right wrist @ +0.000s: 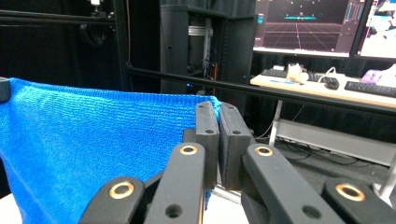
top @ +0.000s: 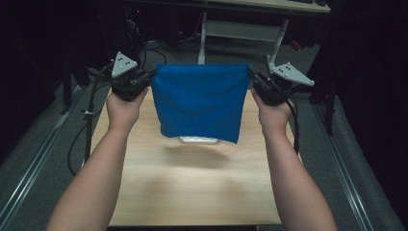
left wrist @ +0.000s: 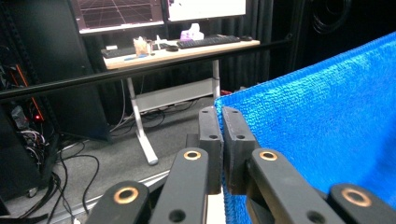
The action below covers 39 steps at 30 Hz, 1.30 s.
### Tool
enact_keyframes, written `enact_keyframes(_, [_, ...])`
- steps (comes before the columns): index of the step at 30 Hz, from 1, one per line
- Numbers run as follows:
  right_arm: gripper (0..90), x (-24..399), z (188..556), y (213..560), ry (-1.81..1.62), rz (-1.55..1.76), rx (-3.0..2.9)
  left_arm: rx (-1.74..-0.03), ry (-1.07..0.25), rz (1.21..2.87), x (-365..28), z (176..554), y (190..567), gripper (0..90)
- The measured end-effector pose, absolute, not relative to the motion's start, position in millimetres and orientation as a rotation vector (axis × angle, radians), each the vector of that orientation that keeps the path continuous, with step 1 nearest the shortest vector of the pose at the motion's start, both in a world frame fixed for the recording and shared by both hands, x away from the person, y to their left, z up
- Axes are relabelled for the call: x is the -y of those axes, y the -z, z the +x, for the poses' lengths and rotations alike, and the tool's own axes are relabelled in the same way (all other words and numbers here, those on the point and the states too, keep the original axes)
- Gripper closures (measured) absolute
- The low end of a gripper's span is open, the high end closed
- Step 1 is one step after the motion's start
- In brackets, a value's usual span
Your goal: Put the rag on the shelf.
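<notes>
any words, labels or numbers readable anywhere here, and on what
None can be read.
Blue cloth: no label or print showing.
Monitors on the far desk: grid graphics with text too small and blurred to read.
Keyboard: keys too small to read.

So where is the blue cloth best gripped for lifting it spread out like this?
At its two top corners, each from its own outer side. The blue cloth hangs flat above the table with the left gripper and right gripper shut on those corners, top edge taut.
</notes>
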State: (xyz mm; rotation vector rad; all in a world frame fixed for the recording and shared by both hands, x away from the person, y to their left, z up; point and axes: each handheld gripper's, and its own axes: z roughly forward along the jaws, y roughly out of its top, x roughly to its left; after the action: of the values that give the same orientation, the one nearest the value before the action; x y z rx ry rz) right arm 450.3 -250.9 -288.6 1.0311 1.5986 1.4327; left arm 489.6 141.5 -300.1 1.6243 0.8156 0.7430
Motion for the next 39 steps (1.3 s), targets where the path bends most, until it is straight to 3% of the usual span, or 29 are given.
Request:
enact_keyframes(12, [88.9,256,498,297,-1.385,1.073,-1.619,-0.815,-0.837,1.696,-128,529,302,87.6])
enact_keyframes(21, [89.0,252,515,303,-1.306,1.075,-1.651,-0.880,-0.775,1.681,-126,550,329,86.9])
enact_keyframes(39, [89.1,254,524,381,-1.150,1.147,-1.822,-0.999,-0.551,1.838,-122,553,420,86.9])
